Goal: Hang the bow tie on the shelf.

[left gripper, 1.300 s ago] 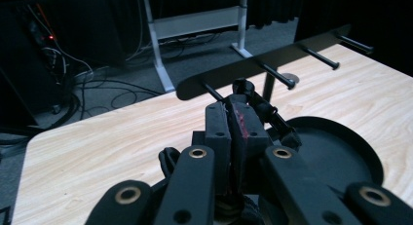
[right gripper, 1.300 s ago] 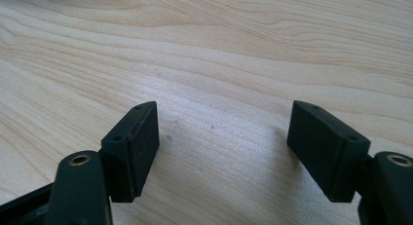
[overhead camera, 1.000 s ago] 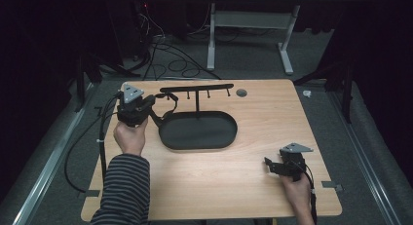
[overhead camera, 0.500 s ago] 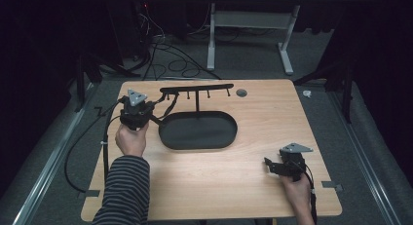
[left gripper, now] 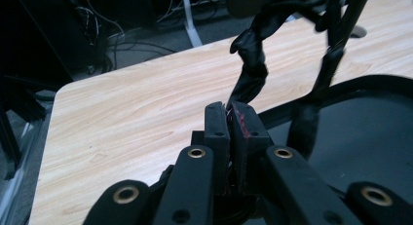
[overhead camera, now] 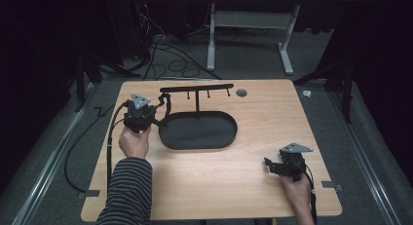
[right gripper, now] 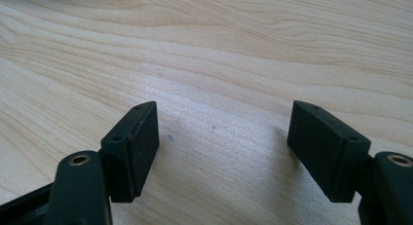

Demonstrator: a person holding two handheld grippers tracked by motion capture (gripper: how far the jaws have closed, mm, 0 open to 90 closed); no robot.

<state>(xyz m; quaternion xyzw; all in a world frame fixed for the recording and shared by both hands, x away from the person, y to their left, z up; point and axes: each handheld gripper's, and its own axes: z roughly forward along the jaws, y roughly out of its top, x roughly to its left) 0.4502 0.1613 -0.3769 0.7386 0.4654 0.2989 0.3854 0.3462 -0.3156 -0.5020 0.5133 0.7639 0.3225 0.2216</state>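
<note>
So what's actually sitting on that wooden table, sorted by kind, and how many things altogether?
Black oval tray with a T-shaped hook stand: 1
Black twisted strap, pinched in the left gripper: 1
Small grey round disc: 1
Hand-held black grippers, counting the right gripper: 2
Total: 5

The black strap [left gripper: 251, 71] runs off the left gripper view's top edge, its upper end blurred.
</note>
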